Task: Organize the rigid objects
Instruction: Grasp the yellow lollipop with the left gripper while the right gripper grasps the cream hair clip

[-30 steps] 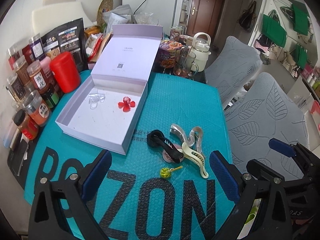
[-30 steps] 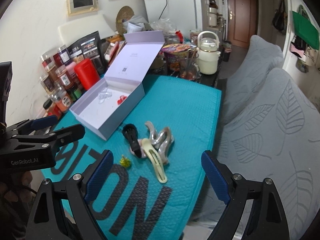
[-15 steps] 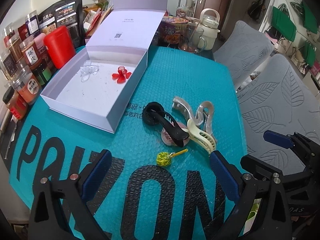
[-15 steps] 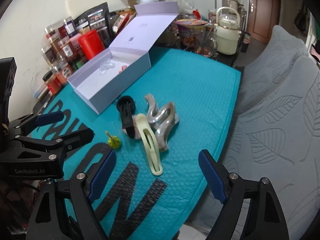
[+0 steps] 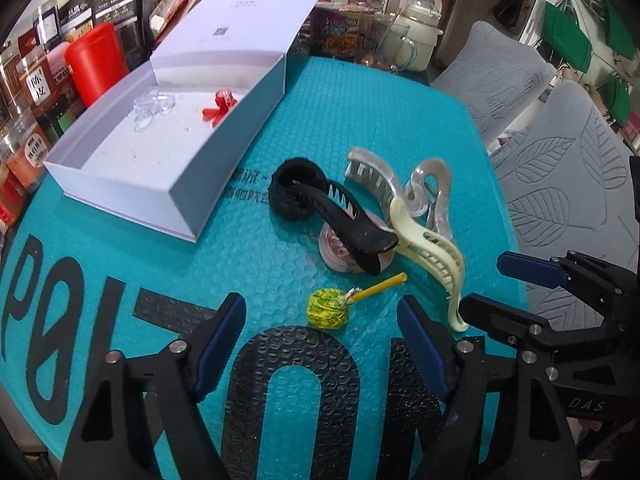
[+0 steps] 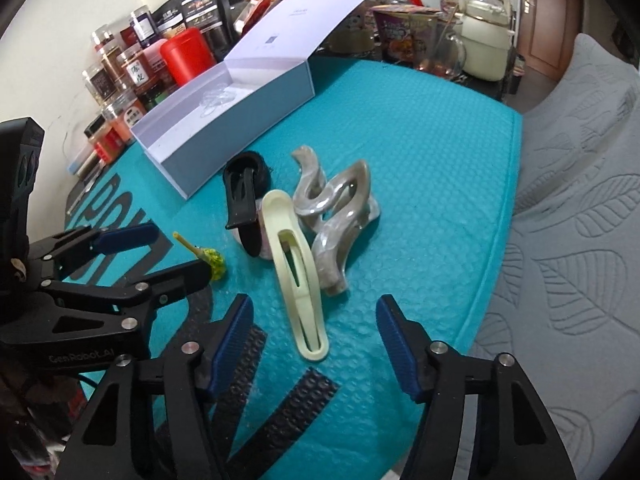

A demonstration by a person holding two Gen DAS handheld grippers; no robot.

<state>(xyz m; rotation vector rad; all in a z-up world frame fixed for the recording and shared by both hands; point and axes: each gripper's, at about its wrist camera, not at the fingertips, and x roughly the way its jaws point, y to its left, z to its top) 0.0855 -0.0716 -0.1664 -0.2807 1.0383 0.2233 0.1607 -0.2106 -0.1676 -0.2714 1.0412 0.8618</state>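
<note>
On the teal bubble mat, a yellow-green lollipop point(image 5: 326, 312) lies between the fingers of my left gripper point(image 5: 320, 340). Its jaws are closing and the pads do not touch the lollipop. My right gripper point(image 6: 316, 340) straddles the near end of a cream hair clip point(image 6: 296, 276); its jaws are also closing, with the pads clear of the clip. Beyond lie a black clip point(image 5: 348, 220) over a pink round piece point(image 5: 336, 250) and translucent grey claw clips point(image 5: 400, 184). An open white box point(image 5: 120, 168) holds a clear clip point(image 5: 154, 102) and a red clip point(image 5: 220, 106).
Spice jars and a red canister point(image 5: 96, 60) crowd the left edge behind the box. A cream kettle point(image 6: 484, 32), a cup-noodle tub point(image 6: 400, 28) and a glass mug stand at the back. Grey leaf-patterned seats point(image 6: 580, 240) border the mat's right edge.
Both grippers have come down toward the mat and closer to the pile. Both pairs of jaws have narrowed, the left around the lollipop, the right around the cream clip's end.
</note>
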